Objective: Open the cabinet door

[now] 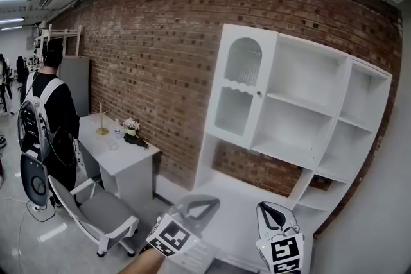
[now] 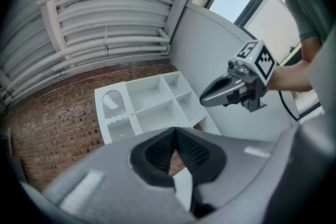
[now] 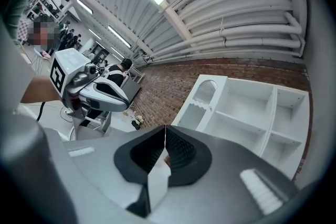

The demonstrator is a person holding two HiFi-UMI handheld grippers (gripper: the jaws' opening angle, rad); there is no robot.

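In the head view, the white cabinet (image 1: pixel 308 119) stands against the brick wall (image 1: pixel 148 54). Its cabinet door (image 1: pixel 241 90) is at the upper left and closed. Your left gripper (image 1: pixel 200 205) and right gripper (image 1: pixel 273 215) sit low in the picture, well apart from it. In the left gripper view, the jaws meet tip to tip and hold nothing. In the right gripper view, the jaws are likewise together and empty, with the door beyond them.
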